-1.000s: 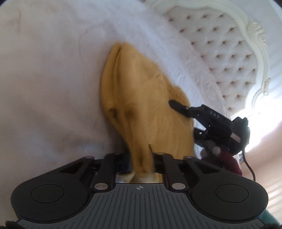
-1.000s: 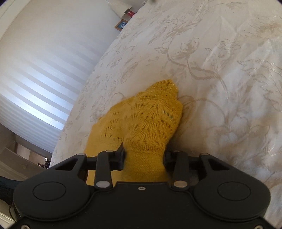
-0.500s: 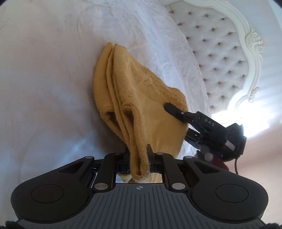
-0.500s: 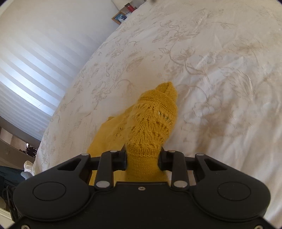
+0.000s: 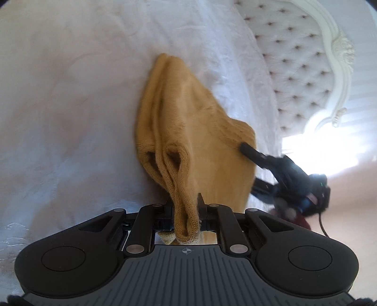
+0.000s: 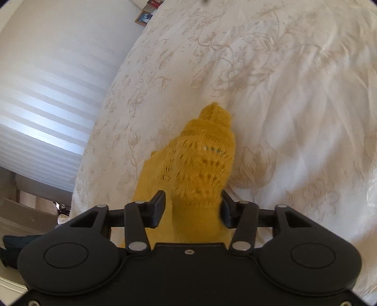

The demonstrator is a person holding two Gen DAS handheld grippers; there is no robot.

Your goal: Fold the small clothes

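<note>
A small mustard-yellow knitted garment (image 5: 188, 131) is lifted off a white bedspread (image 5: 70, 94), stretched between both grippers. My left gripper (image 5: 186, 207) is shut on a bunched ribbed edge of it. In the right wrist view the garment's lacy knit part (image 6: 202, 160) runs up between the fingers of my right gripper (image 6: 192, 207); the jaws stand somewhat apart with the cloth between them. The right gripper also shows in the left wrist view (image 5: 282, 169), at the garment's far right corner.
A white tufted headboard (image 5: 306, 58) stands at the upper right of the left wrist view. The floral embroidered bedspread (image 6: 271, 70) fills the right wrist view. A striped white wall (image 6: 47, 94) and a small picture frame (image 6: 143, 17) lie past the bed's edge.
Both grippers have lifted the garment a little and shifted it. The right gripper's jaws have widened, with the cloth still between them. The left grip is unchanged.
</note>
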